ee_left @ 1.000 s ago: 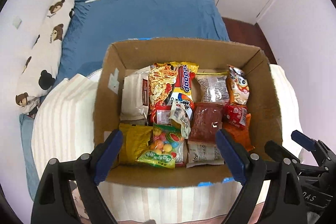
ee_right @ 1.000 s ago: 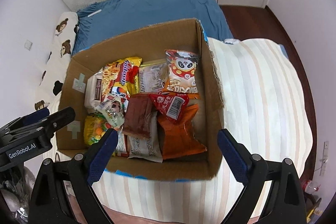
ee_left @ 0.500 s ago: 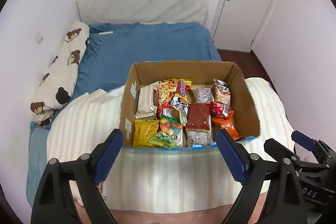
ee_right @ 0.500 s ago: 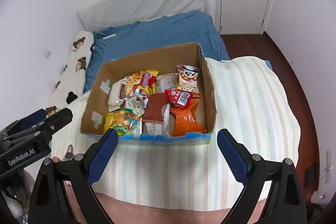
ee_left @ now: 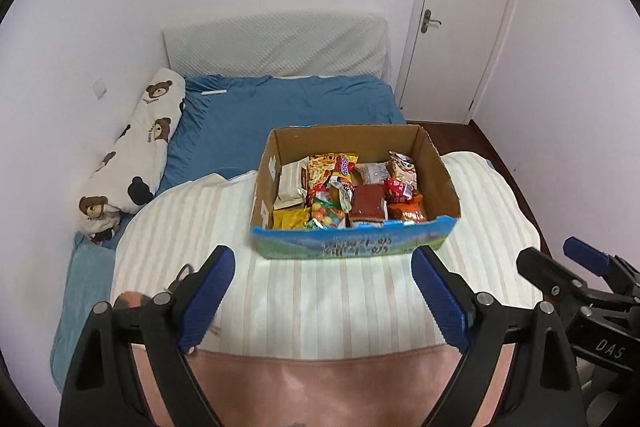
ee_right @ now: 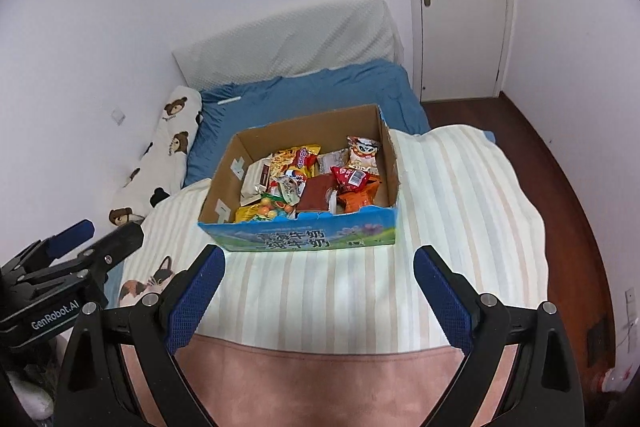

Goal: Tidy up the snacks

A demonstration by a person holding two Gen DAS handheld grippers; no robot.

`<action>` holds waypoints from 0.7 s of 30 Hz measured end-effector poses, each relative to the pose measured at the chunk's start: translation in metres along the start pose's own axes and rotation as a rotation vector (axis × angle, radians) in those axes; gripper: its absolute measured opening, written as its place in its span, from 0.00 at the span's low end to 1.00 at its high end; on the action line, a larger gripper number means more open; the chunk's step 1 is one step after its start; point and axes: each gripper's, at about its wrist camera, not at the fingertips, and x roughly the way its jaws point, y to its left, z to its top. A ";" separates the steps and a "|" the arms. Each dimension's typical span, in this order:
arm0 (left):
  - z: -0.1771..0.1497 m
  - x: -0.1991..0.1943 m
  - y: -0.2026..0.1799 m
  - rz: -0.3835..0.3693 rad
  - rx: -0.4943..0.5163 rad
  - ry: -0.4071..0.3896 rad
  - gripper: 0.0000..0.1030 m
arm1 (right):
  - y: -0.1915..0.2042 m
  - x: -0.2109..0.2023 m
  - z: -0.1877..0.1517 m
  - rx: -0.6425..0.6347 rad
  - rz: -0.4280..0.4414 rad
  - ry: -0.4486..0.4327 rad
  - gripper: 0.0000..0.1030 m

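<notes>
An open cardboard box (ee_left: 352, 246) with a blue printed front stands on a striped blanket on the bed; it also shows in the right wrist view (ee_right: 304, 238). It holds several snack packets: a yellow noodle pack (ee_left: 332, 167), a candy bag (ee_left: 326, 217), a dark red pack (ee_left: 367, 201) and an orange pack (ee_right: 356, 197). My left gripper (ee_left: 324, 291) is open and empty, well back from the box front. My right gripper (ee_right: 320, 287) is open and empty, also back from the box.
The striped blanket (ee_left: 320, 291) covers the near bed, with pink cover (ee_right: 320, 379) below. A bear-print pillow (ee_left: 136, 151) lies at the left wall. Blue sheet (ee_left: 288, 107) and a white headboard cushion lie behind. A door (ee_left: 464, 27) stands at the back right.
Both grippers have pulled back and up from over the box. The box now looks smaller and its blue front shows. Both stay open and empty.
</notes>
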 end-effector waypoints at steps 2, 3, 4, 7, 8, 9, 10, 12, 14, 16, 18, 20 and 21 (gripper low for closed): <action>-0.009 -0.014 0.001 0.011 0.005 -0.019 0.88 | 0.003 -0.016 -0.008 -0.006 -0.003 -0.024 0.95; -0.012 -0.019 0.001 0.012 0.004 -0.023 0.88 | 0.006 -0.025 -0.012 -0.011 -0.006 -0.038 0.95; -0.016 -0.026 0.002 0.009 0.000 -0.028 0.88 | 0.007 -0.032 -0.015 -0.016 -0.009 -0.047 0.95; -0.023 -0.038 0.007 0.005 -0.022 -0.027 0.88 | 0.013 -0.052 -0.024 -0.025 -0.011 -0.071 0.95; -0.025 -0.044 0.008 0.007 -0.028 -0.029 0.88 | 0.014 -0.058 -0.027 -0.026 -0.009 -0.076 0.95; -0.027 -0.047 0.009 0.009 -0.030 -0.034 0.88 | 0.015 -0.065 -0.029 -0.028 -0.006 -0.079 0.95; -0.030 -0.053 0.009 0.009 -0.030 -0.040 0.88 | 0.016 -0.071 -0.032 -0.029 -0.002 -0.083 0.95; -0.034 -0.059 0.010 0.022 -0.031 -0.045 0.88 | 0.019 -0.083 -0.037 -0.035 0.005 -0.093 0.95; -0.040 -0.067 0.012 0.029 -0.041 -0.059 0.88 | 0.023 -0.093 -0.041 -0.046 -0.001 -0.103 0.97; -0.044 -0.073 0.013 0.039 -0.048 -0.070 1.00 | 0.026 -0.100 -0.043 -0.060 -0.010 -0.111 0.99; -0.046 -0.077 0.014 0.041 -0.050 -0.083 1.00 | 0.028 -0.107 -0.047 -0.068 -0.014 -0.119 0.99; -0.049 -0.082 0.015 0.041 -0.062 -0.092 1.00 | 0.029 -0.111 -0.049 -0.074 -0.020 -0.122 0.99; -0.050 -0.084 0.015 0.044 -0.063 -0.095 1.00 | 0.029 -0.113 -0.050 -0.076 -0.028 -0.127 0.99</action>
